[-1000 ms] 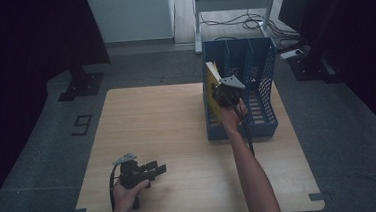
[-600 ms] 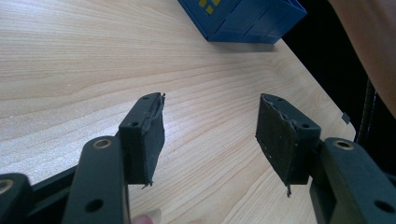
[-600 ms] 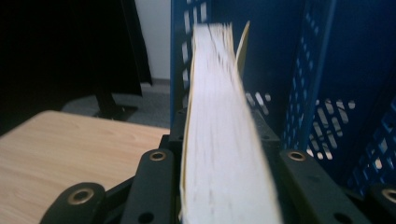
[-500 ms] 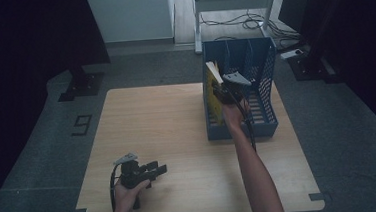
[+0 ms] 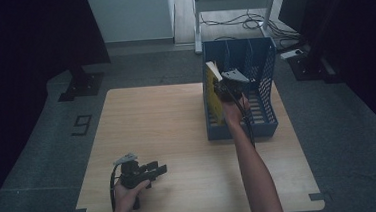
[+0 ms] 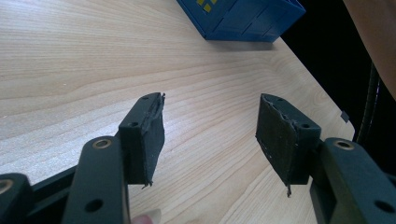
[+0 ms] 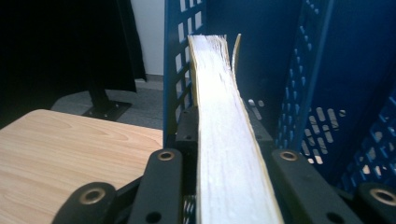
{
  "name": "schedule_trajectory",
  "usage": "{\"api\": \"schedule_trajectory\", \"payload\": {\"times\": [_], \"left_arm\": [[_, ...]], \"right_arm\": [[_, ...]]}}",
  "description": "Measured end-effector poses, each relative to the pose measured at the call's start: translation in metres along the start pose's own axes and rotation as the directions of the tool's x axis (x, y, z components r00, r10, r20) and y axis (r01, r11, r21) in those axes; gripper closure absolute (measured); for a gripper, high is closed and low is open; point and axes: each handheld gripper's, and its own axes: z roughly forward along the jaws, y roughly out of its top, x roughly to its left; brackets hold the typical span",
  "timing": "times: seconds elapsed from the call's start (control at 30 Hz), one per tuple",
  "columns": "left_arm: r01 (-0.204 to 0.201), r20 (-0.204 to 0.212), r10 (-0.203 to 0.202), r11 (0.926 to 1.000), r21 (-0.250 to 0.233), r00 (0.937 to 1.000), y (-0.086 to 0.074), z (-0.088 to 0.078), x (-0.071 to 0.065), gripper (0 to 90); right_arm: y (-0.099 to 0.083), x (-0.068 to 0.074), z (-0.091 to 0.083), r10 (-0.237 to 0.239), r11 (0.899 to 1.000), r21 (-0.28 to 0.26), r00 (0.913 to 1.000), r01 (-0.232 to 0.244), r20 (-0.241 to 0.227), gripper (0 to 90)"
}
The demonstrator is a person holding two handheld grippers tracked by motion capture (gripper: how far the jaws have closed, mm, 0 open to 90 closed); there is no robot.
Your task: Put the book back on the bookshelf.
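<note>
A light wooden table [image 5: 167,122] carries the scene, its grain running left to right; it stands on a dark grey floor [image 5: 44,161]; a blue perforated file rack [image 5: 269,108] sits directly on the table at the far right, its near wall close to the right edge; the left gripper [image 5: 158,169] rests low over the near left part of the tabletop, held in a hand; the rest of the wood shows bare grain.
</note>
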Motion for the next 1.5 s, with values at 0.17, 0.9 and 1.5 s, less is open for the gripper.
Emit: {"api": "schedule_trajectory", "payload": {"times": [0.17, 0.9, 1.5], "left_arm": [[0.0, 0.002, 0.001, 1.0, -0.002, 1.0, 0.0, 0.0, -0.001, 41.5], [0.007, 0.005, -0.007, 0.9999, -0.014, 1.0, 0.001, -0.003, 0.002, 41.7], [0.022, -0.006, -0.023, 0.9995, -0.02, 0.9997, 0.001, -0.006, 0.008, 41.8]], "right_arm": [[0.004, 0.002, 0.0, -0.008, 0.999, 0.031, 0.9999, 0.007, 0.015, 74.7], [0.009, 0.002, 0.007, 0.031, 0.999, -0.011, 0.9981, -0.03, 0.054, 74.8], [0.01, 0.003, 0.024, 0.037, 0.999, -0.035, 0.9963, -0.034, 0.077, 74.8]]}}
